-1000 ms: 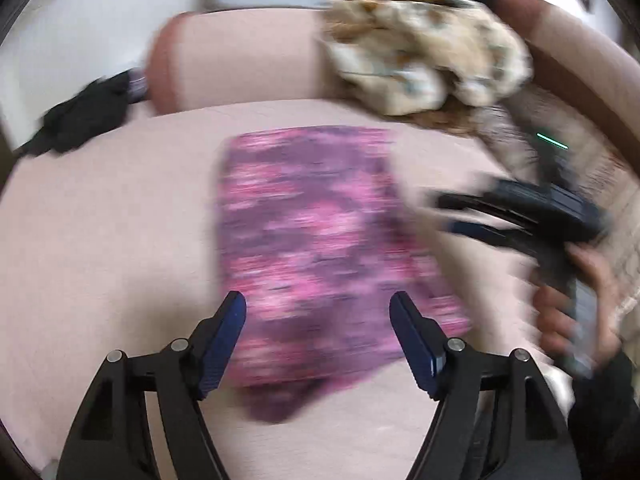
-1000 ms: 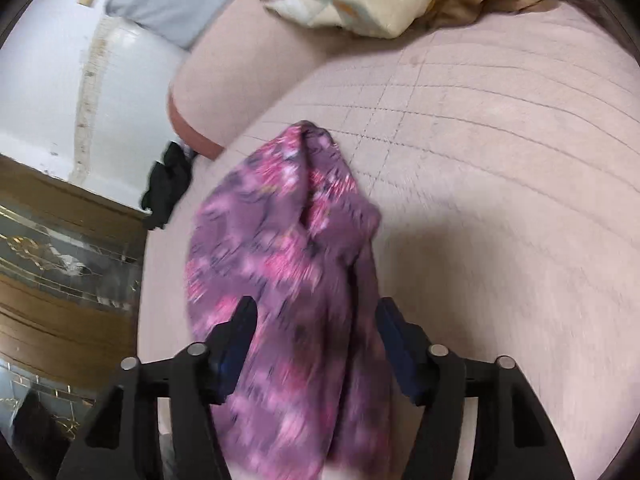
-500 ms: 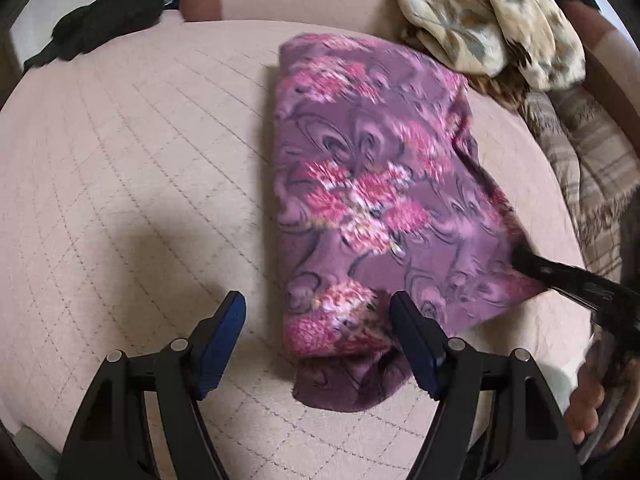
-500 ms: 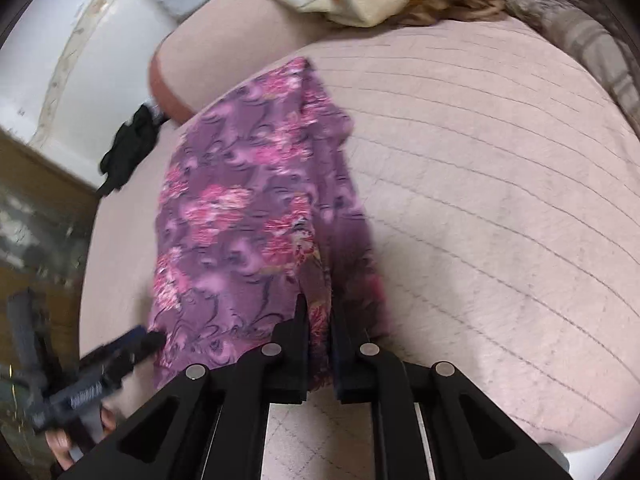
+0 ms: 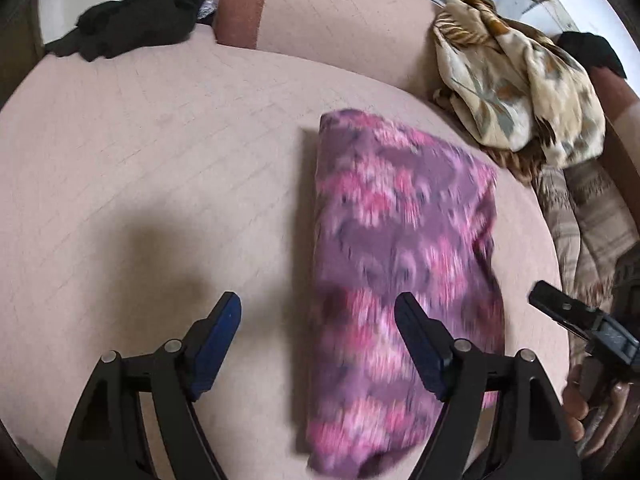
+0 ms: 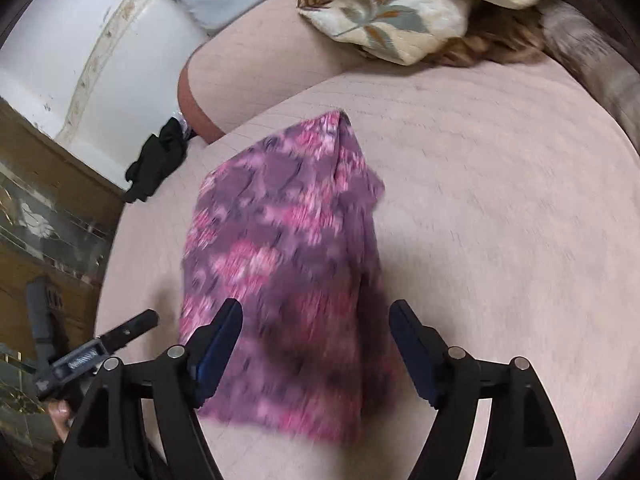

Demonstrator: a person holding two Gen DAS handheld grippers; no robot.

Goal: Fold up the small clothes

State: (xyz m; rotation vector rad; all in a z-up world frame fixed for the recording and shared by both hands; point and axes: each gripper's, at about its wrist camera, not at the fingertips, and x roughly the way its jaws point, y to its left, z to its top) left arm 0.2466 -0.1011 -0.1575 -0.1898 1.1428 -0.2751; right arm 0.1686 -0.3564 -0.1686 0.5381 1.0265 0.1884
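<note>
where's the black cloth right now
The black cloth lies at the far left edge of the pink couch, by the armrest, left of the purple floral garment.

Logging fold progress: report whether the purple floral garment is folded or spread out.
Folded. The purple floral garment lies as a compact, roughly rectangular bundle on the pink cushion, a layered edge along one side. Blur hides finer creases.
</note>
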